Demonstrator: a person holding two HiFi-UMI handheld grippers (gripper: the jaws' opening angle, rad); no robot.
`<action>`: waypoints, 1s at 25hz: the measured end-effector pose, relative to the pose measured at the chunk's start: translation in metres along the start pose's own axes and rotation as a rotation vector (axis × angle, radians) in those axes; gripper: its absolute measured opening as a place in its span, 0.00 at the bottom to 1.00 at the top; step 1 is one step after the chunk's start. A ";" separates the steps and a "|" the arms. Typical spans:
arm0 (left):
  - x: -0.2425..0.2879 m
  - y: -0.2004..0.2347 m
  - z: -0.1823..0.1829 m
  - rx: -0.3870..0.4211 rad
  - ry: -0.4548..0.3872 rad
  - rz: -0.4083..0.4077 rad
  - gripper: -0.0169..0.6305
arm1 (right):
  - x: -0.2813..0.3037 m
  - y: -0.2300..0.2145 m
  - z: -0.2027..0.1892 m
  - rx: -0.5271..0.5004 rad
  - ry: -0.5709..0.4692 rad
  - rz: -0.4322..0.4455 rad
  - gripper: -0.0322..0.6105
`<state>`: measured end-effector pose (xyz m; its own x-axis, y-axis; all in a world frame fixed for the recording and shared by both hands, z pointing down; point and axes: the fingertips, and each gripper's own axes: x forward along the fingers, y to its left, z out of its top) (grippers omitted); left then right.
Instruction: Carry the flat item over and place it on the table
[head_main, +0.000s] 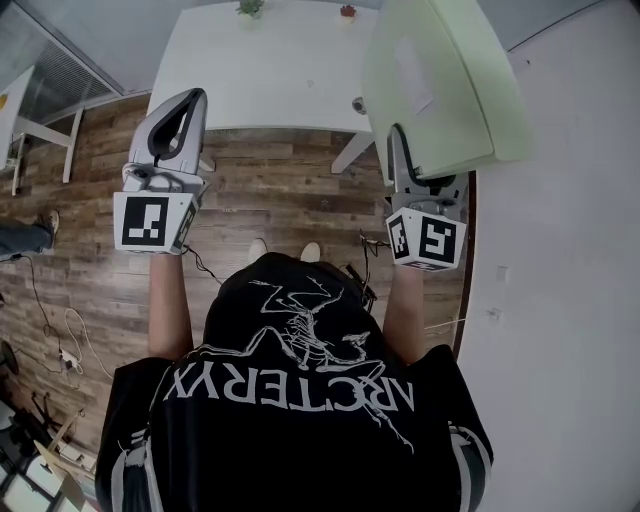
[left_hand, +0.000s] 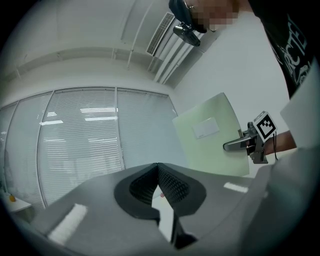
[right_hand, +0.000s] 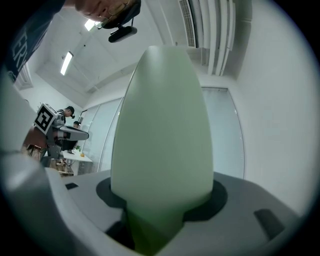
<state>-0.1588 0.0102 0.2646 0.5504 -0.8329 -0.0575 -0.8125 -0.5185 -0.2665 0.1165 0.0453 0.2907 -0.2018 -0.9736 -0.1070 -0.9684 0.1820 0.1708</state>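
Note:
The flat item is a pale green board (head_main: 440, 80) with a white label, held upright and edge-on over the wooden floor. My right gripper (head_main: 402, 145) is shut on its lower edge; in the right gripper view the board (right_hand: 162, 135) rises straight out of the jaws and fills the middle. From the left gripper view the board (left_hand: 210, 135) shows at the right with the right gripper (left_hand: 235, 145) clamped on it. My left gripper (head_main: 195, 102) hangs level at the left, apart from the board, its jaws (left_hand: 158, 167) shut with nothing between them. The white table (head_main: 260, 70) lies just ahead.
A small plant (head_main: 250, 8) and a red object (head_main: 347, 11) stand at the table's far edge. A white wall (head_main: 560, 250) runs close along the right. Cables (head_main: 60, 340) trail on the floor at the left, near another person's foot (head_main: 30, 238) and a second table (head_main: 20, 110).

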 end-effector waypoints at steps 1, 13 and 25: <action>0.000 0.000 0.000 0.000 0.001 0.001 0.04 | 0.000 0.000 0.000 0.001 -0.001 0.003 0.48; 0.008 -0.015 0.001 0.015 0.019 0.007 0.04 | 0.000 -0.013 -0.002 0.011 -0.001 0.025 0.48; 0.035 -0.047 0.006 0.021 -0.005 0.061 0.04 | 0.010 -0.035 -0.020 0.048 -0.003 0.097 0.48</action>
<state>-0.1004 0.0066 0.2688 0.5009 -0.8618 -0.0792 -0.8404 -0.4625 -0.2826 0.1509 0.0266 0.3034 -0.2950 -0.9508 -0.0950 -0.9502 0.2815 0.1335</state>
